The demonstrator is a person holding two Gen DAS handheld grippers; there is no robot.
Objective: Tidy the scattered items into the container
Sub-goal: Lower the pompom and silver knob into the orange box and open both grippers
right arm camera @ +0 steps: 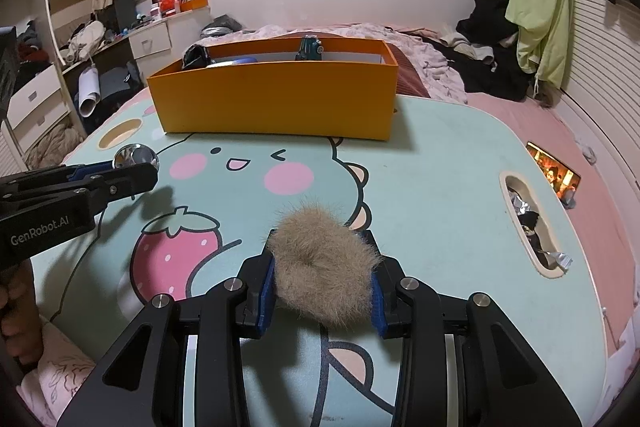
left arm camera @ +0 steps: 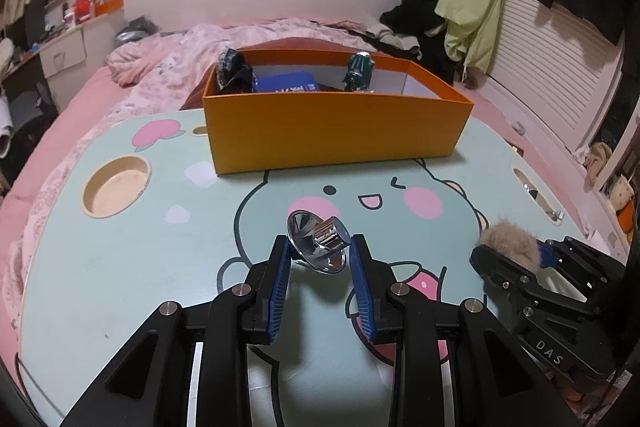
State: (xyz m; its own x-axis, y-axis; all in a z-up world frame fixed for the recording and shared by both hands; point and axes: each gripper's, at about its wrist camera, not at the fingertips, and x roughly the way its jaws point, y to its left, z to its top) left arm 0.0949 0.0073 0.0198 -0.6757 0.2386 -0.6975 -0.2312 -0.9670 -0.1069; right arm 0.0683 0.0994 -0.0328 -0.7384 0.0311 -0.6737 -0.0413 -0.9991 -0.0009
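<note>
My left gripper [left arm camera: 320,247] is shut on a shiny chrome funnel-shaped metal piece [left arm camera: 316,247] and holds it above the mint cartoon lap table [left arm camera: 160,267]. It also shows at the left of the right wrist view [right arm camera: 134,157]. My right gripper [right arm camera: 322,267] is shut on a tan furry scrunchie [right arm camera: 324,267], which also shows in the left wrist view [left arm camera: 510,243]. The orange box [left arm camera: 332,131] stands at the table's far edge, ahead of both grippers. It holds a blue packet [left arm camera: 286,83], a dark wrapped item [left arm camera: 232,69] and a green toy [left arm camera: 358,69].
The table sits on a pink bed with a rumpled quilt [left arm camera: 168,55]. It has a round cup recess [left arm camera: 116,187] at the left and a slot [right arm camera: 532,223] at the right with foil wrappers in it. A phone [right arm camera: 554,173] lies beyond the right edge.
</note>
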